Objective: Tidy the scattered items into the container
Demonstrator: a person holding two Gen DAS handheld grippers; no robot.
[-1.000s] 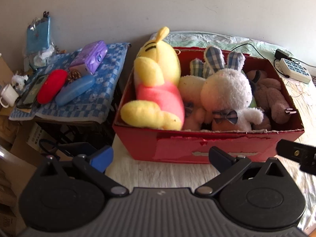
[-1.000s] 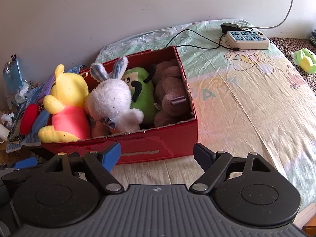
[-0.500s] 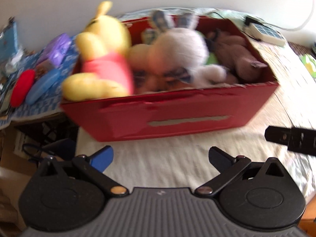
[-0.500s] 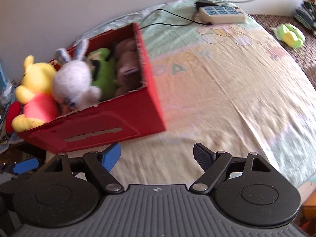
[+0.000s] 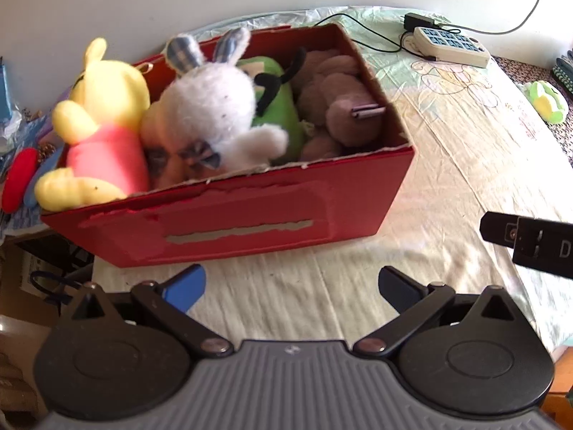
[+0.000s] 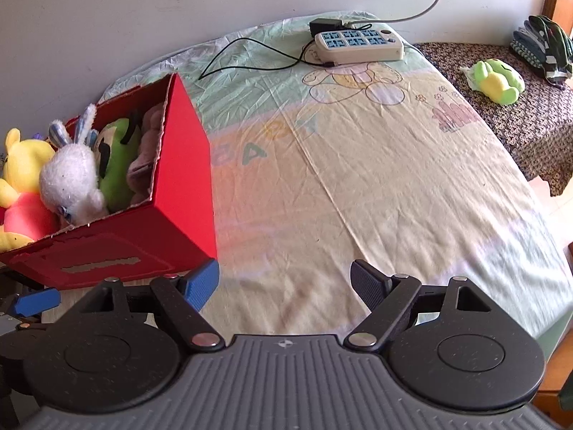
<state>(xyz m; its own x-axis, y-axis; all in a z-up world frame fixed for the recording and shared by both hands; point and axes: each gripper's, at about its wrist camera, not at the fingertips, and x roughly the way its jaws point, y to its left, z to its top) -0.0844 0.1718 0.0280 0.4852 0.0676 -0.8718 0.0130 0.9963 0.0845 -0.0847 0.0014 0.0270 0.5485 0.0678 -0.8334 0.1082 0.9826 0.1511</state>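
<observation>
Red box (image 5: 229, 222) sits on the bed (image 6: 376, 179), packed with plush toys. Left hand-held gripper (image 5: 292, 283) and right hand-held gripper (image 6: 284, 283) both gape wide, holding nothing.

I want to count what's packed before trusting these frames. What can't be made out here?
- Toy under the white bunny, left wrist view: hidden by the bunny.
- Yellow bear, right wrist view: cut off by the left edge.
- Green plush on the side cloth: too small to identify.
</observation>
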